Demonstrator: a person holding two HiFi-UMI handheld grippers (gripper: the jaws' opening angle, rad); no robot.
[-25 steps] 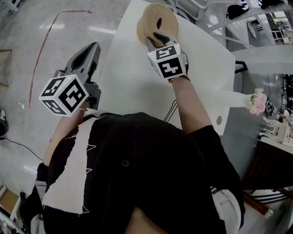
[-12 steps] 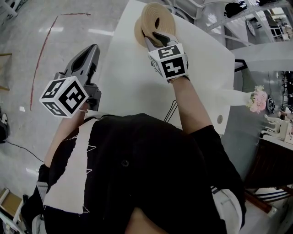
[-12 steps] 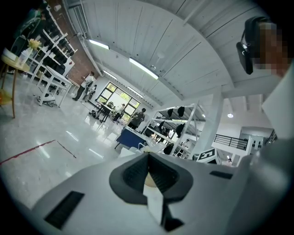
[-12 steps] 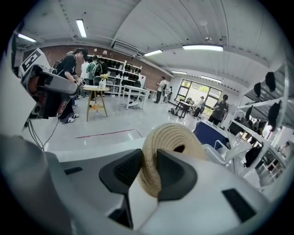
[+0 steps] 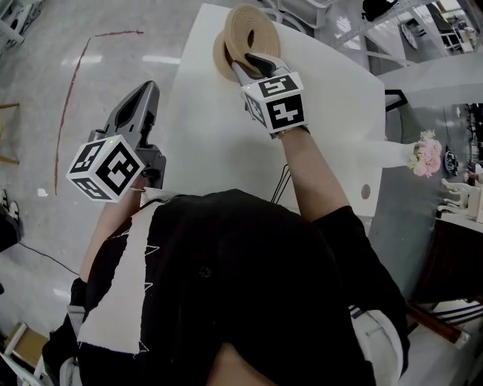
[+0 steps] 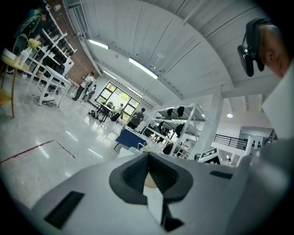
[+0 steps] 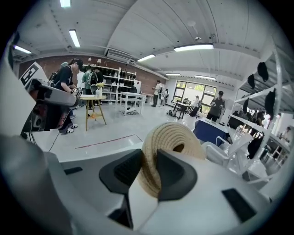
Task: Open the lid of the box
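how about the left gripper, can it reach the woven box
Probably yes: the left gripper, shut and empty, is beside the table, whose bare top lies between it and the woven box; the right gripper holds the lid up.

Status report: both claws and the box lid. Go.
Right claw shut on woven lid. Lid tipped up, box edge showing beneath. Left claw shut, empty, left of table. Nothing in the way.

lid [image 5: 240, 26]: coiled rope, rough; table [image 5: 219, 136]: white, smooth, matt; floor [image 5: 45, 90]: glossy.
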